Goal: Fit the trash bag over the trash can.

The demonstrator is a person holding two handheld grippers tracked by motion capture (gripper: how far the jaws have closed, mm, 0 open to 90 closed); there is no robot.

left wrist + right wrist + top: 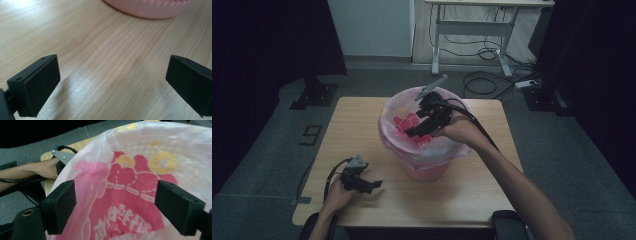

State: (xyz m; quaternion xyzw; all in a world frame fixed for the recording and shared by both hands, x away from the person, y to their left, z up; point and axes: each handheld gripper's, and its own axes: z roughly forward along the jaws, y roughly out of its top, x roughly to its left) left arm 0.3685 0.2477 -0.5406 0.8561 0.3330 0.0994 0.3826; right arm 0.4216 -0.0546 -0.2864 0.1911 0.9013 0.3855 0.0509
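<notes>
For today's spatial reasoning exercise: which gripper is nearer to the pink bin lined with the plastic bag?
Right. The right gripper hangs over the pink bin, its jaws open at the bag. The left gripper sits low over the table, apart from the bin's base, jaws open.

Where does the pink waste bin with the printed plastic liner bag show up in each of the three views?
High view: the pink waste bin stands mid-table, right gripper over its mouth.
Left gripper view: its pink base curves along the top edge, beyond the open jaws.
Right gripper view: its pink-printed translucent liner bag lies close ahead, between the open jaws.
Shared landmark: the light wooden table.
</notes>
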